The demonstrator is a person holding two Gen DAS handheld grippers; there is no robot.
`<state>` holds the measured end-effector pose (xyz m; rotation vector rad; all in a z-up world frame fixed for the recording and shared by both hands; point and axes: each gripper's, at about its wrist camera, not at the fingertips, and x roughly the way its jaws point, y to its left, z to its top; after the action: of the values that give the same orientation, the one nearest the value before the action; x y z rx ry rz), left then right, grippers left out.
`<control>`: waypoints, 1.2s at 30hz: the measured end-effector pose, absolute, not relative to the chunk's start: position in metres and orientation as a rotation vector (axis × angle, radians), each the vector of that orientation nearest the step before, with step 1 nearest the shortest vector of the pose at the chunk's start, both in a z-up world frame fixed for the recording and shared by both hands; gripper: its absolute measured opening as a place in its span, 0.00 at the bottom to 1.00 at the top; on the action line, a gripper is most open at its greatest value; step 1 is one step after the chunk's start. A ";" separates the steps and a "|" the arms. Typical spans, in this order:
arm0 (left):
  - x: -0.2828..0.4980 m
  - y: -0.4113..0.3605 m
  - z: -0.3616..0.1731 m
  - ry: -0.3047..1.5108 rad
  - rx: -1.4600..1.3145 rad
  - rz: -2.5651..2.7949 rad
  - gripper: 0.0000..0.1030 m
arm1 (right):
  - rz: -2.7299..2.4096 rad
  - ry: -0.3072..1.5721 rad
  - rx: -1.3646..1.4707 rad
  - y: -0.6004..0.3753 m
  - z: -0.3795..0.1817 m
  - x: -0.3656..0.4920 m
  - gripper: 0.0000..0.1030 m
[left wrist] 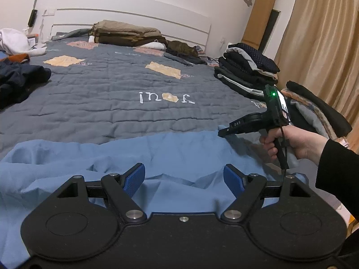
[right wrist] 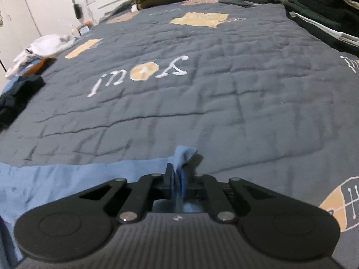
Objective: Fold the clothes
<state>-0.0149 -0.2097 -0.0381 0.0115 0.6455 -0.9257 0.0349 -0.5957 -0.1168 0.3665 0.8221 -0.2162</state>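
Observation:
A light blue garment lies crumpled across the near end of the grey quilted bed. My left gripper hovers over the garment's middle, its blue pads wide apart with only loose cloth below them. My right gripper is shut on the blue garment's far right corner, and a tuft of cloth sticks up past the closed pads. In the left wrist view the right gripper appears at the cloth's right edge, held by a hand in a black sleeve.
A stack of folded dark clothes sits on the bed's right side, with another dark pile nearer. Brown folded blankets lie by the headboard. Loose dark clothing and white laundry lie at the left. Curtains hang on the right.

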 end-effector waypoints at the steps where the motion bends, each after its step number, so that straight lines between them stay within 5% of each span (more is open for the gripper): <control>1: -0.015 -0.210 -0.038 0.645 0.013 -0.926 0.74 | -0.209 0.818 0.374 -0.595 -0.116 0.035 0.03; 12: -0.010 -0.213 -0.038 0.645 0.001 -0.926 0.74 | -0.344 0.627 0.359 -0.617 -0.080 0.036 0.01; 36: 0.004 -0.234 -0.038 0.668 -0.014 -0.948 0.74 | -0.670 0.627 0.176 -0.720 -0.065 0.087 0.05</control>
<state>0.0037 -0.2337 -0.0376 -0.0143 0.6682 -0.9482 0.0873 -0.7204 -0.0654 0.1758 0.6268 -0.6699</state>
